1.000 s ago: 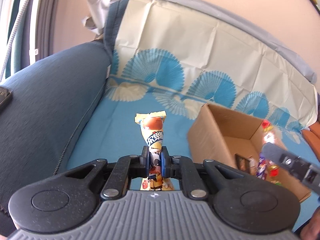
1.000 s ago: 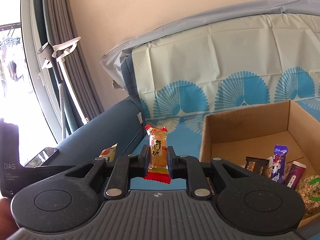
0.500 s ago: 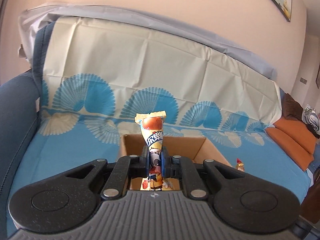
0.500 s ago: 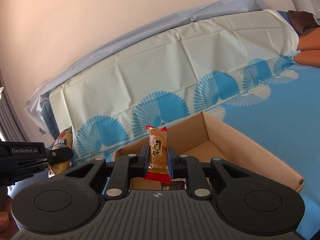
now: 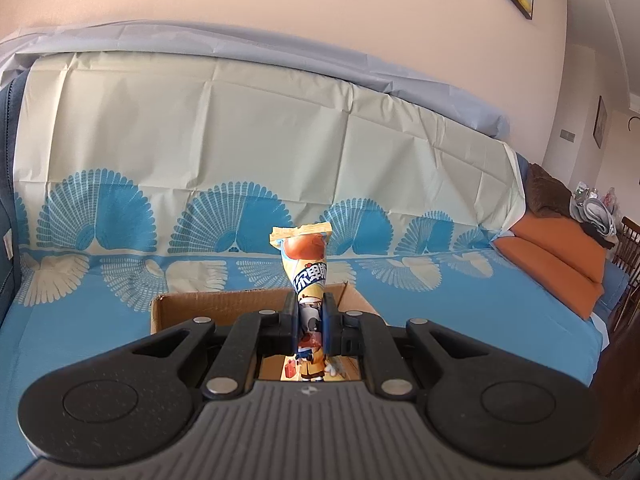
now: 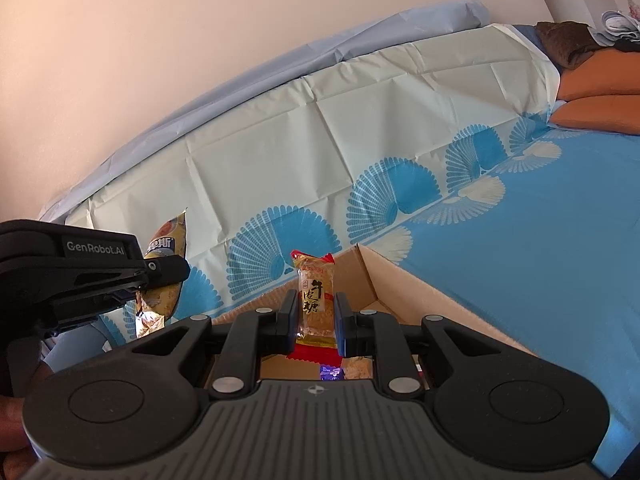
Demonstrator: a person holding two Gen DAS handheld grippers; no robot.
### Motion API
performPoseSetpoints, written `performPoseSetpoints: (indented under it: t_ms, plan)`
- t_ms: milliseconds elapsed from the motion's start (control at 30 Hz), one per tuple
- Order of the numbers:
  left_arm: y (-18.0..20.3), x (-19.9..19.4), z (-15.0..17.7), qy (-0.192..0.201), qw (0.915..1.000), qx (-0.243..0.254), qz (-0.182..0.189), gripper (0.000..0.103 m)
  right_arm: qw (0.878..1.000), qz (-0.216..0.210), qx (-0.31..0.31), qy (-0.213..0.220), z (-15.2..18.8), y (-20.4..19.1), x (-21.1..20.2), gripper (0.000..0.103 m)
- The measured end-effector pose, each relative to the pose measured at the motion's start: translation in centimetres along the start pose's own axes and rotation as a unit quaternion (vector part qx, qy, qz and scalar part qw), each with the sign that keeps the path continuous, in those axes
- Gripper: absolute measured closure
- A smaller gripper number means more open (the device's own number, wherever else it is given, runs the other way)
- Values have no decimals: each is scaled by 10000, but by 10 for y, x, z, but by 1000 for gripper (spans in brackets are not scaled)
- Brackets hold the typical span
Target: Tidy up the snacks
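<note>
My left gripper [image 5: 306, 312] is shut on a yellow snack packet [image 5: 306, 268] with an orange picture and blue lettering, held upright over the near side of the open cardboard box [image 5: 192, 306]. My right gripper [image 6: 317, 312] is shut on a clear candy packet [image 6: 316, 300] with red ends and black characters, held above the same box [image 6: 400, 284]. In the right wrist view the left gripper [image 6: 160, 276] with its yellow packet [image 6: 166, 248] is at the left. Several wrapped snacks [image 6: 352, 368] lie in the box below.
The box sits on a sofa under a blue and cream fan-patterned cover [image 5: 100, 280]. Orange cushions [image 5: 560, 256] lie at the right end. The sofa back [image 5: 240, 128] rises behind the box. A wooden chair [image 5: 628, 248] stands at far right.
Both grippers have swung right from the sofa's left armrest side and now face the sofa back, over the box. Each still holds its packet.
</note>
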State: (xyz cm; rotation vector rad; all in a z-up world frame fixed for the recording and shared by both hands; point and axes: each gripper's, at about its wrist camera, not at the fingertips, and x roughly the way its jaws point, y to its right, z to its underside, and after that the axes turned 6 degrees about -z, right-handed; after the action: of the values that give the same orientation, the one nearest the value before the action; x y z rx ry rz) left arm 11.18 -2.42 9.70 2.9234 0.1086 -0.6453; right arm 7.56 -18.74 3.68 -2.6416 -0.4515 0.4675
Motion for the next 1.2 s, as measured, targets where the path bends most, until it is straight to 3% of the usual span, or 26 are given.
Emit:
performPoseSetpoints:
  t_ms: [133,167,200,267,300,367,433,500,600,733,1033,1200]
  plan:
    - [5,-1,2,-26,9998,170,-29,91,9999,-49,-41,-85,2,-1,4,81]
    - [4,-1,4,-88,9998,189,-20,91,9998,-46,-62,-157,3,-2,5,76]
    - [2,-1,5,-189,9997,178,21,89,9997,-29,-71,-224,3,-2,7,56]
    - [-4,-2,9,-358,9992,113,137,87,9997,56,-73,-224,4,-3,7,35]
    - [-8,-4,12,-396,9991,81,131,86,9997,96,-75,-209,4,-3,7,31]
    - [-16,-15,16,-406,9991,-25,69,78,9996,154,-77,-214,4,-3,6,27]
    - [-26,-31,22,-356,9992,-199,32,60,9995,212,-92,-201,5,-4,5,22]
    - [-34,-51,31,-302,9990,-319,2,55,9993,289,-137,-203,6,-4,3,16]
    - [-43,-79,48,-253,9987,-449,-47,43,9988,346,-263,-211,8,-6,-2,10]
    - [-51,-110,71,-219,9982,-536,-176,35,9981,262,-485,-280,6,-10,-15,4]
    - [-50,-136,83,-162,9979,-575,-266,33,9924,100,-1041,-643,-25,-14,-54,1]
    - [-49,-134,85,-382,9963,-753,-162,31,9839,191,-1632,-708,-1,-3,-74,1]
